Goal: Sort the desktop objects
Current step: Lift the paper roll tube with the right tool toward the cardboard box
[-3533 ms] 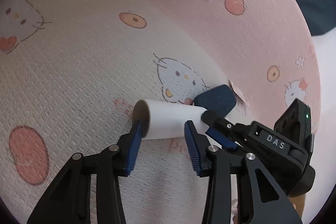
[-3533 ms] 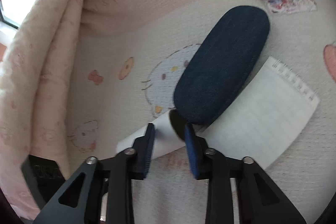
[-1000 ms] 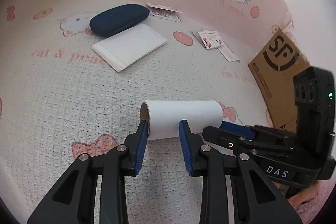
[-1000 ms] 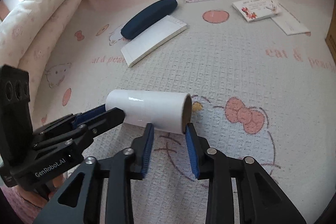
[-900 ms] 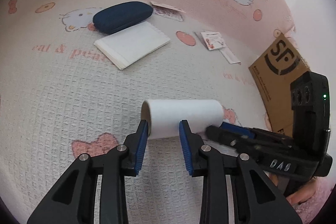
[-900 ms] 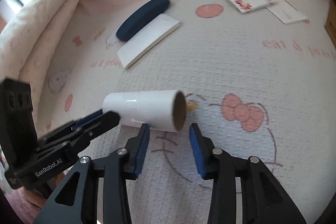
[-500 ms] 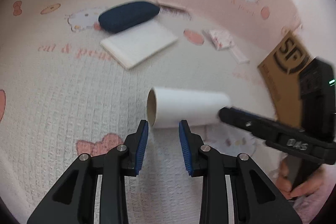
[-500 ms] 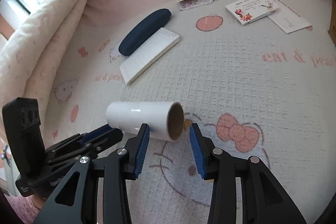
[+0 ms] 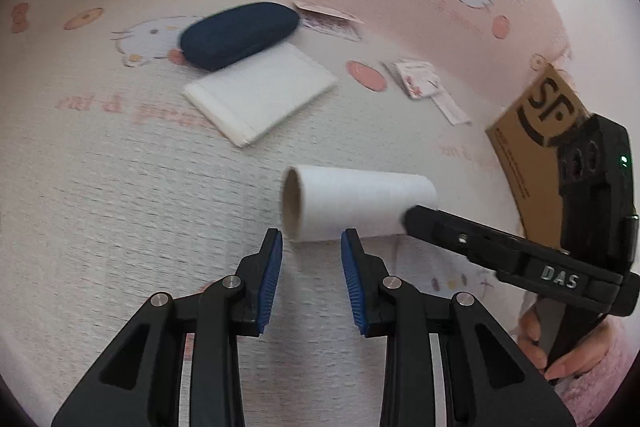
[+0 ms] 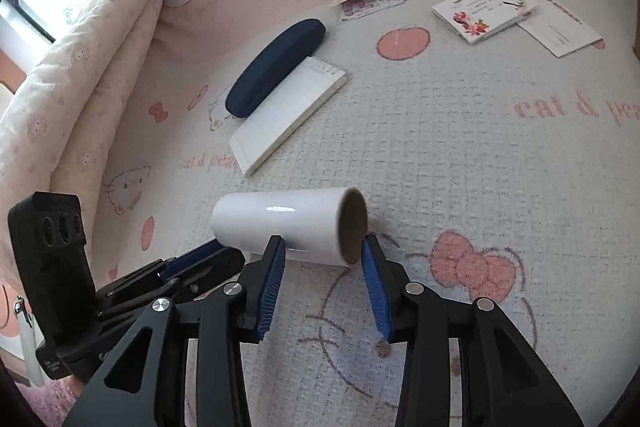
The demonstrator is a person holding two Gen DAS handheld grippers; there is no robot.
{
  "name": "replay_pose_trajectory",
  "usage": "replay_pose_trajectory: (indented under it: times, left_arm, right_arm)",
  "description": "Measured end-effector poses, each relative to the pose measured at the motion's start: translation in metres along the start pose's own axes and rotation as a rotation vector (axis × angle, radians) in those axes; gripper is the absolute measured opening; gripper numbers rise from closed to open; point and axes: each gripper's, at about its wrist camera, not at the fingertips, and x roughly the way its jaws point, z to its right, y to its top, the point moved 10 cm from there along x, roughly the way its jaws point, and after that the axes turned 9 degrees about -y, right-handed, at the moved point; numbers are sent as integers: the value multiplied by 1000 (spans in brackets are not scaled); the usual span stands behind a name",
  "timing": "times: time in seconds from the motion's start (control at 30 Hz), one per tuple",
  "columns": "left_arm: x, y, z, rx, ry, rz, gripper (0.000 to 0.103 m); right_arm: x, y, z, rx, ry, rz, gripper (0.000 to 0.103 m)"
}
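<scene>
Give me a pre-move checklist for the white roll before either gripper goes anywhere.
1. Left gripper open, off the white roll: ok.
2. Right gripper open: ok.
3. Right gripper clear of the roll: cannot tell, its fingers straddle the open end.
4. Roll lying on the blanket: ok.
5. Roll settled, not rolling: cannot tell.
6. Roll apart from the notepad and glasses case: ok.

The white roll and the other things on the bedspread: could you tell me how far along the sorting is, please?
Looks done: the white roll lies on the bedspread, with the left gripper and right gripper both open and holding nothing. The glasses case sits beside the notepad. In hand: nothing. Left: the cards and the leaflet lie scattered apart, so sorting looks unfinished.
</scene>
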Motion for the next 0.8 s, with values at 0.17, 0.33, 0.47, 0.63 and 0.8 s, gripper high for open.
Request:
replay_pose_trajectory:
  times: [0.17, 0.33, 0.47, 0.63, 0.8]
  left_arm:
    - [0, 9, -5, -32, -36, 13, 43]
    - [5, 18, 9, 9, -78, 29, 43]
    - [12, 24, 15, 4, -99, 43, 43]
    - [10, 29, 16, -36, -95, 62, 36]
    - [1, 35, 22, -48, -91, 73, 34]
  right_arm:
    - [2, 7, -6, -14, 5, 5, 36]
    - [6, 9, -7, -7, 4, 8, 36]
    - [6, 13, -4, 11, -1, 24, 36]
    - [2, 18, -3, 0, -40, 55, 36]
    - [-16, 25, -7, -35, -75, 76, 35]
